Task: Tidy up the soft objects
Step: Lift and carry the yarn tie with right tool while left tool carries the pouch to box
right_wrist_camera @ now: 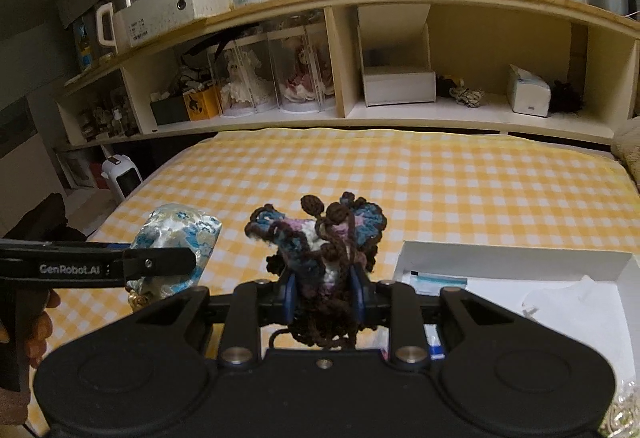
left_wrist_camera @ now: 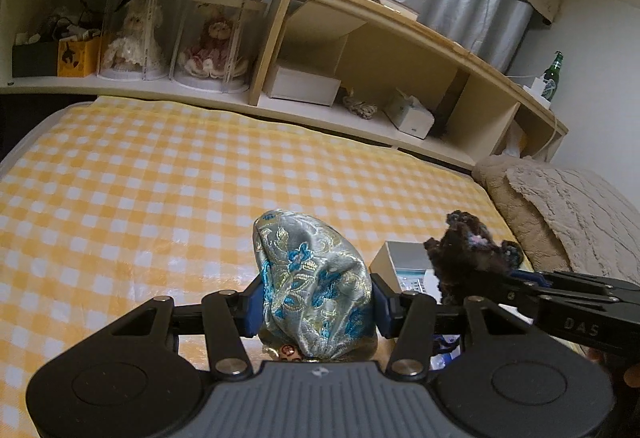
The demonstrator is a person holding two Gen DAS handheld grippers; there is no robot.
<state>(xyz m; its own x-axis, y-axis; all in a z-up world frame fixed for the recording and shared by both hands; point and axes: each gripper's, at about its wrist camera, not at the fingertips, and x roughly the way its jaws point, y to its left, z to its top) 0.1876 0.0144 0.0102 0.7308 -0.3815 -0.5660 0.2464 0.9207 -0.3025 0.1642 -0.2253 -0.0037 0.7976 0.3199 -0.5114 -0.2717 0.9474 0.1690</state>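
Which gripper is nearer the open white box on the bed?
Right. The right gripper, holding the crochet piece, is beside the white box; the left gripper is farther left.

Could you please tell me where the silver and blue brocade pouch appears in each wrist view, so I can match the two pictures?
Left wrist view: the brocade pouch sits bottom centre, clamped between the left gripper's blue pads.
Right wrist view: the pouch is at lower left, partly behind the left gripper's black finger.
Shared landmark: the white box in the headboard shelf.
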